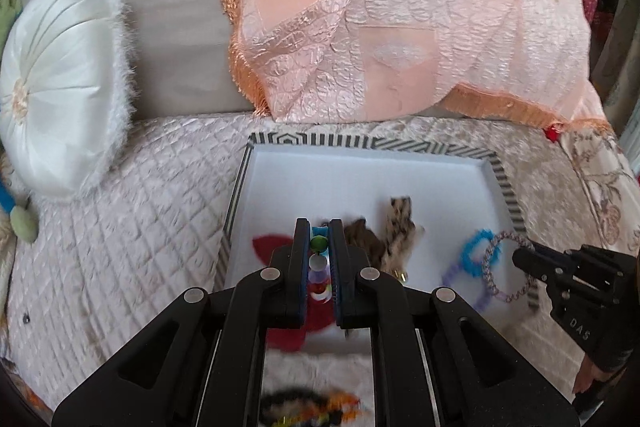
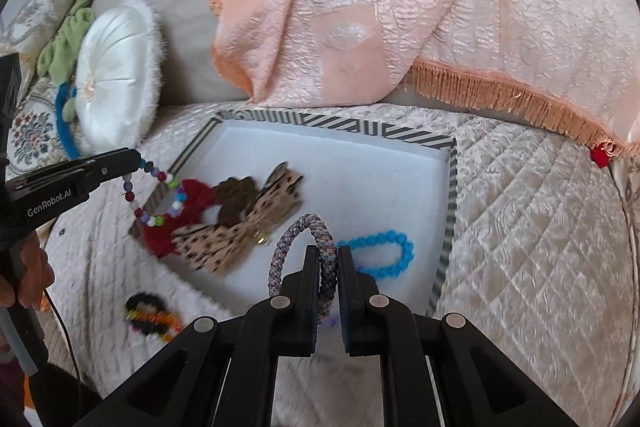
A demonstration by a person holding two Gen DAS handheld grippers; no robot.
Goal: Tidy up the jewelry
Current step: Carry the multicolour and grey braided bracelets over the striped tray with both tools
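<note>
Done so far: the tray [image 2: 451,187] on the quilted bed [image 2: 520,227] already holds a red fabric piece [image 2: 196,199], a brown bow [image 2: 236,199], a leopard-print bow [image 2: 240,239] and a blue beaded bracelet [image 2: 380,255].
In hand, left claw [image 1: 319,247]: pressed onto a multicoloured bead bracelet [image 2: 160,195], hanging over the tray's left edge.
In hand, right claw [image 2: 329,259]: pinching a braided cord ring [image 2: 300,251] above the tray, near the blue bracelet.
Left to do: judging by this, both pieces need setting down; a fuzzy black-and-orange item [image 2: 152,315] lies outside on the bed.
Materials: round glossy beads, soft fabric bows, stiff twisted cord, smooth white tray floor with a striped rim.
</note>
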